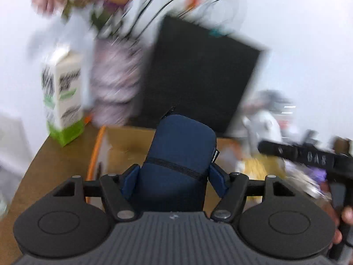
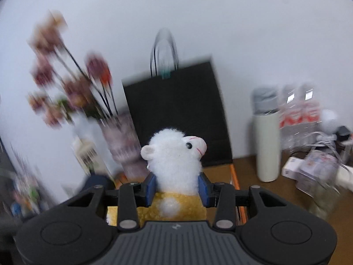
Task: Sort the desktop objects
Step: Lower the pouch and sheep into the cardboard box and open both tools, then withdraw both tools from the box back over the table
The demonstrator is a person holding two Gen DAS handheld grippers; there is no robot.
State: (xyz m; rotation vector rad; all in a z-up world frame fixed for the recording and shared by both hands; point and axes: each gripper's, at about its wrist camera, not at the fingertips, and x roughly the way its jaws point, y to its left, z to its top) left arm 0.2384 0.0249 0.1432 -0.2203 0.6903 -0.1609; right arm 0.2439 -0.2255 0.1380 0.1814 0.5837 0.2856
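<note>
Left tongs: our left gripper [image 1: 174, 172] clamps a navy zippered fabric pouch [image 1: 178, 154] between its blue pads, the pouch standing upright with its top leaning away from the camera.
Right tongs: our right gripper [image 2: 176, 186] is closed narrowly on a white plush alpaca [image 2: 174, 161], gripped at the neck just above its yellow body, head upright and facing right.
Where the pouch is: held above the brown desk [image 1: 55, 167], in front of the black paper bag [image 1: 198, 75] and over an orange-edged cardboard box [image 1: 123, 148].
Where the alpaca is: held up in front of the same black bag, with the orange box edge showing just beside our right finger.
Left side of the desk: a white and green carton [image 1: 64, 101] stands at the desk's corner, near a patterned vase [image 2: 123, 143] of dried pink flowers [image 2: 66, 81]; both are blurred.
Right side of the desk: a pale tumbler with a grey lid [image 2: 268, 137] stands upright, well apart from the alpaca; beside it are plastic-wrapped packs [image 2: 297, 112] and small boxes too smeared for us to name.
Cross view: from the left camera, our right gripper's black frame enters at the far right edge, a hand [image 1: 344, 218] around its handle.
Backdrop: a plain white wall [image 2: 242, 22].
</note>
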